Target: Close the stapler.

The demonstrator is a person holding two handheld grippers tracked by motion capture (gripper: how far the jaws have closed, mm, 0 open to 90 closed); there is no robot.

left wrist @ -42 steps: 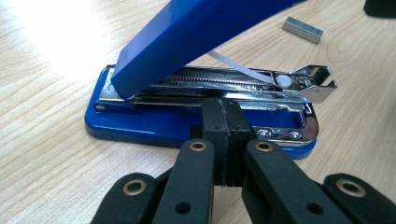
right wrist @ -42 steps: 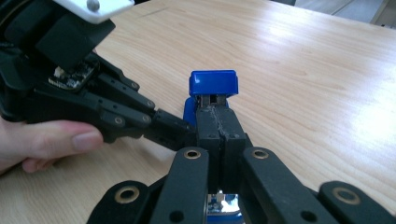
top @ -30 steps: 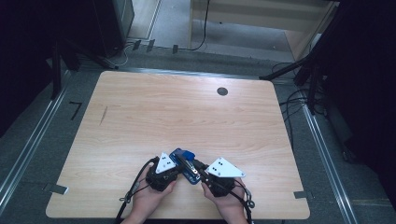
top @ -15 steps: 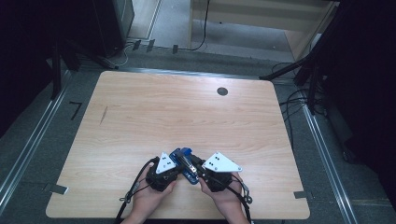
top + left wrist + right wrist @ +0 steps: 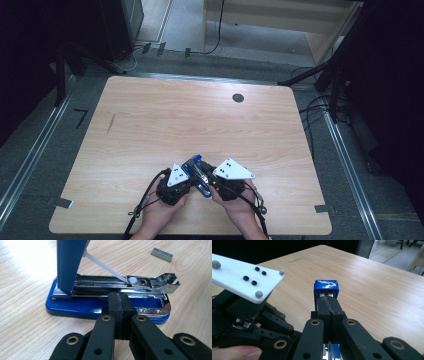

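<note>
Near the front edge of the counter (image 5: 150,130), right by the person's hands, sits a blue stapler (image 5: 105,307). Its lid (image 5: 68,262) is flipped up, so the shiny metal staple track (image 5: 117,285) lies bare. The stapler's base rests flat on the wood.

The left gripper (image 5: 119,301) comes at the stapler from the side. Its fingers (image 5: 113,305) are pressed together with nothing between them, and their tip sits at the long side of the base, about halfway along the track. From this side the stapler's long line runs left to right, with the hinge and lid on the left and the open front end on the right.

The right gripper (image 5: 329,305) points at the raised lid, seen here end on as a blue cap (image 5: 326,286) just past its tip. Its fingers (image 5: 334,308) are pressed together too, and I cannot tell if they touch the lid or just stand close.

A small strip of staples (image 5: 162,254) lies on the counter beyond the stapler's open front end, apart from it. I think the strip goes into the track next. The stapler lies between the fingers and the strip, so a gripper must open up and reach past the stapler to get it.

In the high view both grippers sit close on either side of the stapler, left (image 5: 176,181) and right (image 5: 226,179).
</note>
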